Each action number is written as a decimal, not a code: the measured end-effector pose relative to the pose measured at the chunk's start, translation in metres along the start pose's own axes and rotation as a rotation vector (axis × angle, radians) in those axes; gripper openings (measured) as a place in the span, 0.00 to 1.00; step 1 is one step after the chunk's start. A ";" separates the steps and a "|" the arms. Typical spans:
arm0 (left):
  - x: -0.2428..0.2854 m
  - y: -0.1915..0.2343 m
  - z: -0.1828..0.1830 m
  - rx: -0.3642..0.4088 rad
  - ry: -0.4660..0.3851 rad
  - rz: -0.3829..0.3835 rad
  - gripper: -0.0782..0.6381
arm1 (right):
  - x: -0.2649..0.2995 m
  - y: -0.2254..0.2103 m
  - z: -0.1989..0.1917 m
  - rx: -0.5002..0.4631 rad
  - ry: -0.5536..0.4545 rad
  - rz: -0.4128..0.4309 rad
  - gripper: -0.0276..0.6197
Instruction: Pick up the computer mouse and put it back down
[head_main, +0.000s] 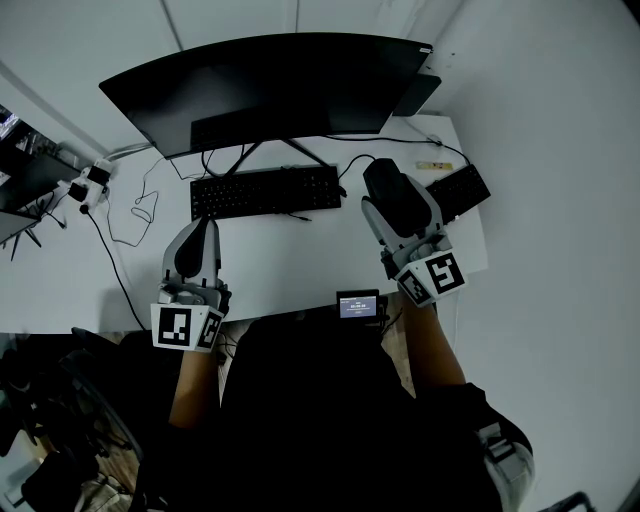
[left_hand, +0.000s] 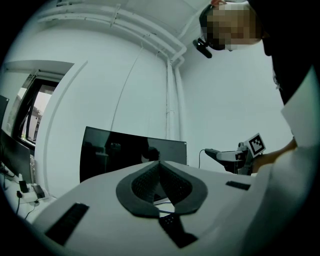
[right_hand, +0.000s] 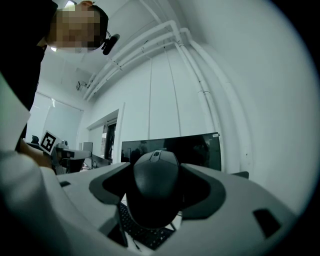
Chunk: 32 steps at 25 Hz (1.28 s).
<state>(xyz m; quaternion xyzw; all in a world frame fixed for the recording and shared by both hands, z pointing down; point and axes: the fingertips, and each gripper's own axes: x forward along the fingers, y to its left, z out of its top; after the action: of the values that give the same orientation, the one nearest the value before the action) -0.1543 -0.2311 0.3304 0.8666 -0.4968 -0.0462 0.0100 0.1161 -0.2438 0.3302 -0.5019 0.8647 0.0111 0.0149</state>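
- The monitor (head_main: 270, 85) stands at the back of the counter (head_main: 290, 260). A forward swing of our load could knock it.
- The keyboard (head_main: 265, 190) lies just left of the right gripper (head_main: 392, 195), so a drop might strike its keys.
- Our left gripper (left_hand: 160, 175) sits near the counter's front edge, fingers pressed together on nothing.
- Our right fingers clamp the sides of the mouse (right_hand: 152, 182), seemingly above the counter.
- The mouse is rounded. We judge it could slip if the grip loosens before touchdown.
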 end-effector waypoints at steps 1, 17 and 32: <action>0.000 0.000 -0.001 -0.003 0.003 0.000 0.10 | 0.000 -0.002 -0.001 0.000 0.002 -0.005 0.52; 0.019 0.004 -0.032 -0.022 0.073 0.019 0.10 | 0.018 -0.052 -0.038 0.000 0.052 -0.073 0.52; 0.038 -0.029 -0.066 -0.035 0.150 -0.073 0.10 | -0.026 -0.064 -0.215 0.131 0.376 -0.163 0.52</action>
<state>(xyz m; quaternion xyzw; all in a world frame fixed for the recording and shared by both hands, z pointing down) -0.1045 -0.2515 0.3916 0.8847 -0.4620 0.0099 0.0604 0.1812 -0.2608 0.5454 -0.5614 0.8077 -0.1403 -0.1131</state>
